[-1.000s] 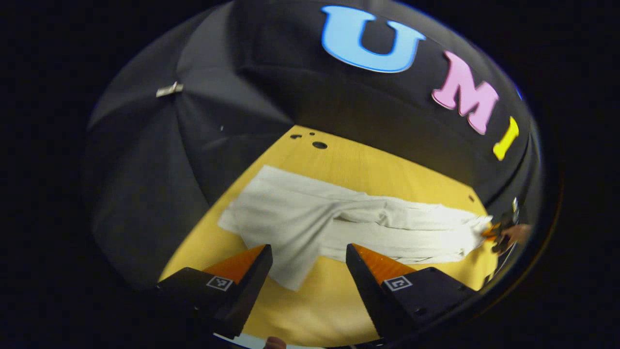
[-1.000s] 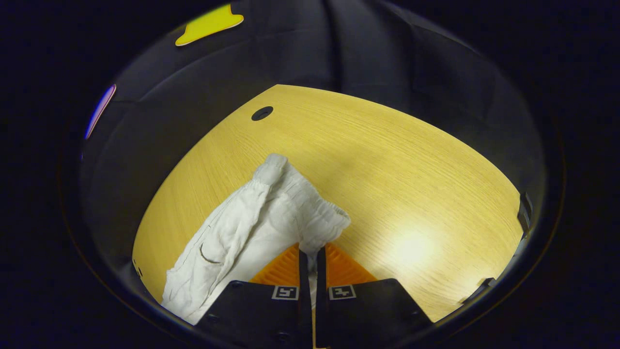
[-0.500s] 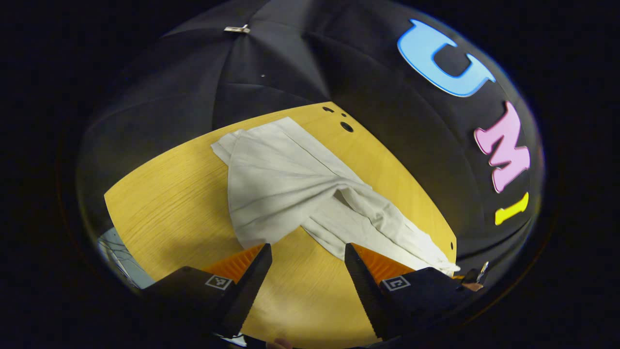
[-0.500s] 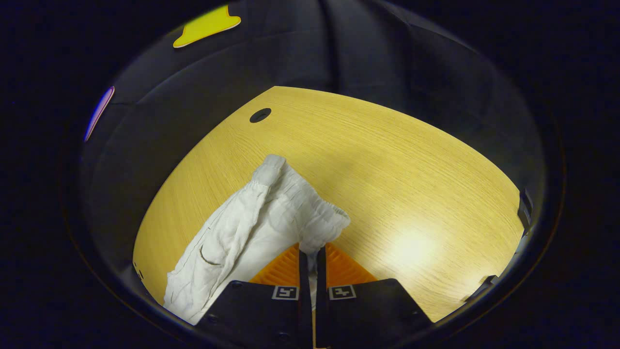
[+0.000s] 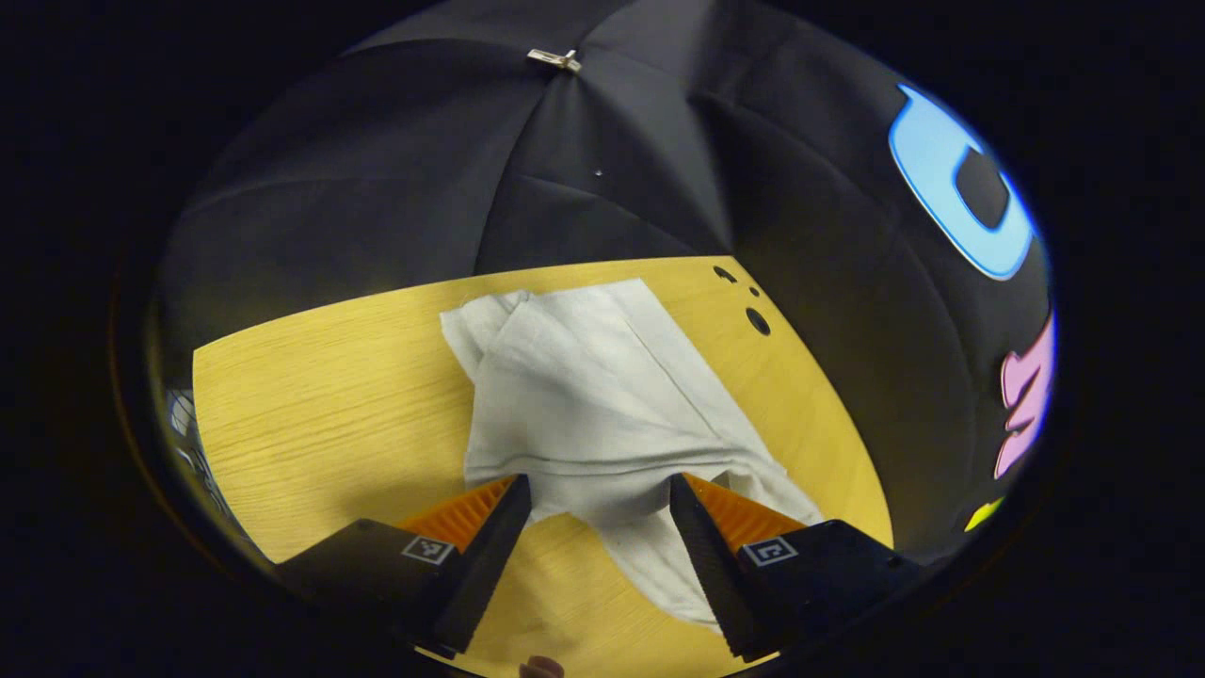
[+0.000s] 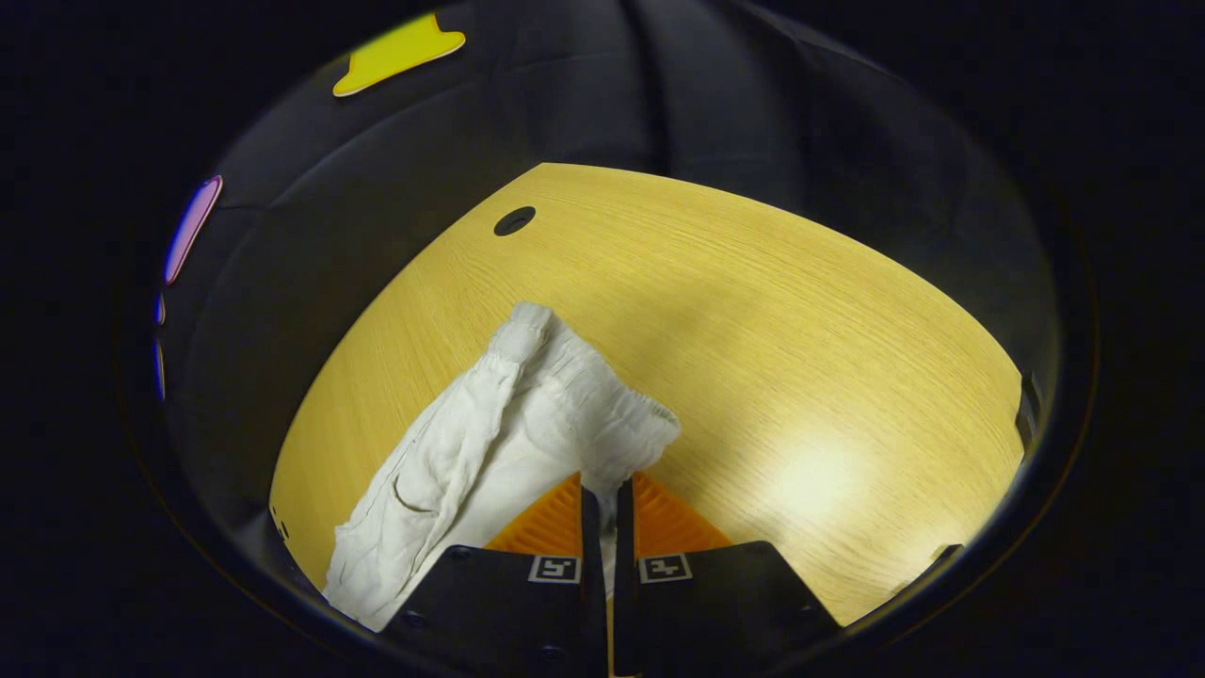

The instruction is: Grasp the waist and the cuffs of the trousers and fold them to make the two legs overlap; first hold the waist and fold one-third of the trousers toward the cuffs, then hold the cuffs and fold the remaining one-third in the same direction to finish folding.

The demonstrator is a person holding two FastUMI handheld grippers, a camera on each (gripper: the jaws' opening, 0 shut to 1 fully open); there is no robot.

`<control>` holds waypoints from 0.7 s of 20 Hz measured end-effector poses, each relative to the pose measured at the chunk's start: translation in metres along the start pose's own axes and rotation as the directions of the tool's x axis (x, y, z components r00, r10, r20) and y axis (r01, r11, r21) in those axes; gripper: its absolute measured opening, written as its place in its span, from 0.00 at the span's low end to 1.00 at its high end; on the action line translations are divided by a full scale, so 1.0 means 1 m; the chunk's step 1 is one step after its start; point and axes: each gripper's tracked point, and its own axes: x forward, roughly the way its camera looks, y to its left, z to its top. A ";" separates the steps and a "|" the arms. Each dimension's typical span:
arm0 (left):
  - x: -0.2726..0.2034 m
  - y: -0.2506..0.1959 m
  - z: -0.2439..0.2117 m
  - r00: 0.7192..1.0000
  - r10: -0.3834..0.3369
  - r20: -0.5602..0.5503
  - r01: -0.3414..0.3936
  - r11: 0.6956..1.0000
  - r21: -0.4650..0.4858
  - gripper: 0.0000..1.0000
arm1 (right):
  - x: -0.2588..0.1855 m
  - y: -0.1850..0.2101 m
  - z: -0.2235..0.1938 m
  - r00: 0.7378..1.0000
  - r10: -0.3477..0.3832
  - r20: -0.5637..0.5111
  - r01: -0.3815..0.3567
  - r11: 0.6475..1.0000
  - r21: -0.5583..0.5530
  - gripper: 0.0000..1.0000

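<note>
So in the left gripper view the white, crumpled cloth trousers (image 5: 602,395) lie on the yellow wood-grain table (image 5: 320,405), running from the centre of the frame down toward the lower right. The left gripper (image 5: 595,494) sits at the bottom centre with its two fingers spread wide, and a fold of the fabric lies in the gap between them without either finger pressing on it. A few dark round holes (image 5: 756,320) in the tabletop show right of centre, near the far edge. In the right gripper view the right gripper (image 6: 600,499) at bottom centre is pressed nearly together, pinching the gathered elastic waist (image 6: 602,414) of the trousers, which bunches up mid-frame and trails off toward the lower left. One dark hole (image 6: 514,220) shows in the upper left.
</note>
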 end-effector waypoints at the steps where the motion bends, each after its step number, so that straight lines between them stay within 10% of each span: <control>1: 0.006 -0.001 0.004 1.000 0.018 -0.012 -0.018 1.000 -0.013 0.96 | 0.000 0.000 -0.001 1.000 0.002 0.001 -0.002 1.000 -0.001 0.07; 7: 0.019 -0.004 0.009 0.973 0.224 -0.058 -0.204 0.949 0.239 0.89 | -0.002 0.000 -0.002 1.000 -0.011 0.014 0.011 1.000 -0.018 0.08; 9: 0.032 0.005 0.007 0.952 0.304 -0.042 -0.274 0.903 0.331 0.67 | -0.002 0.000 -0.003 1.000 -0.015 0.017 0.016 1.000 -0.020 0.08; 12: 0.029 -0.013 0.009 0.973 0.226 -0.043 -0.207 0.943 0.261 0.21 | -0.002 -0.001 -0.003 1.000 -0.017 0.021 0.017 1.000 -0.018 0.08; 14: 0.028 -0.014 0.010 0.987 0.150 -0.054 -0.139 0.974 0.177 0.16 | -0.004 -0.001 -0.002 1.000 -0.007 0.022 0.007 1.000 0.003 0.07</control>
